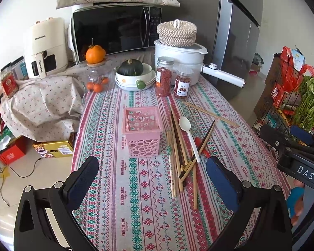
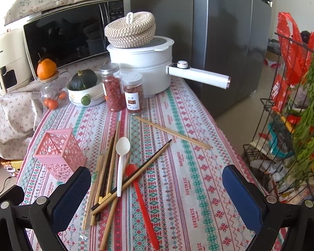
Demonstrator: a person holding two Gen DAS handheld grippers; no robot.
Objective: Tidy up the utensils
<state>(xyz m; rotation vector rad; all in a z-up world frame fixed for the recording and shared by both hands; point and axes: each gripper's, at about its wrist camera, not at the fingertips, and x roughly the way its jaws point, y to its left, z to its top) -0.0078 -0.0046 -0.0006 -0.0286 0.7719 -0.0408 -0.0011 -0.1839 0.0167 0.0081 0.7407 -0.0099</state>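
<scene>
On the left of the patterned woven tablecloth (image 1: 136, 188) stands the square pink perforated plastic basket (image 1: 142, 132), upright and with nothing visible inside it. Just to its right lies a loose heap of wooden and dark chopsticks (image 1: 178, 156), fanned out and crossing one another. A white plastic spoon (image 2: 121, 163) rests on top of the heap, bowl toward the far end of the table. Beside it a red plastic spoon (image 2: 143, 205) lies partly under one dark chopstick that slants across it. Further right, apart from the heap, a pair of pale wooden chopsticks (image 2: 171, 132) lies at an angle.

Behind these, from left to right, stand a glass jar holding small oranges (image 1: 97, 79), a white bowl with a dark green squash (image 1: 134, 75), two clear jars of red dried fruit (image 1: 170, 79) and a white electric pot topped by a woven lidded basket (image 1: 178, 48).

The left gripper (image 1: 152, 179) hovers over the near table edge, fingers spread wide with nothing between them. The right gripper (image 2: 157, 188) hangs above the heap, likewise wide apart and holding nothing.
</scene>
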